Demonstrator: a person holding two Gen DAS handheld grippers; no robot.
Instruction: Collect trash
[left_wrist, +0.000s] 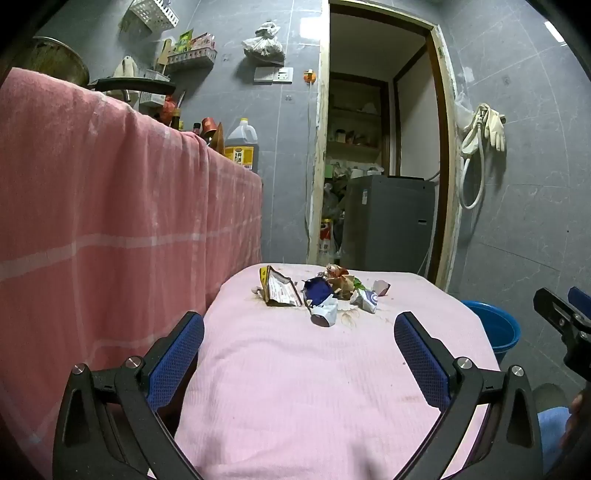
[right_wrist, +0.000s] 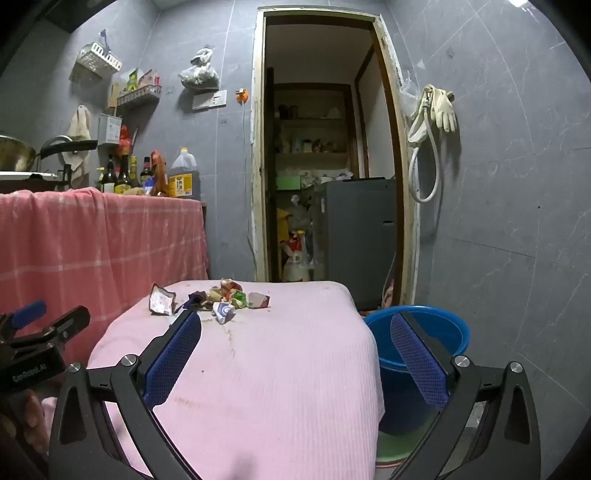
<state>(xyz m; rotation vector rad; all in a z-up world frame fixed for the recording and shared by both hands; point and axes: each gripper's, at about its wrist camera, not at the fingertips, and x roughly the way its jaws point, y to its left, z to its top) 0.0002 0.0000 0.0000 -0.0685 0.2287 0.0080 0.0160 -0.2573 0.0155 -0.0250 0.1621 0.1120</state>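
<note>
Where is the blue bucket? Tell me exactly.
The blue bucket stands on the floor just off the right edge of the pink-covered table, below the doorway; in the left wrist view it peeks out at the table's right side.

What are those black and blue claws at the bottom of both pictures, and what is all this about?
They are two hand-held grippers, each with a camera looking along its fingers. One picture is from the left gripper, the other from the right gripper. Both are open and hold nothing. Ahead is a table under a pink cloth, with a small pile of crumpled wrappers near its far edge. A blue bucket stands on the floor to the right of the table, likely where the trash will go.
</note>
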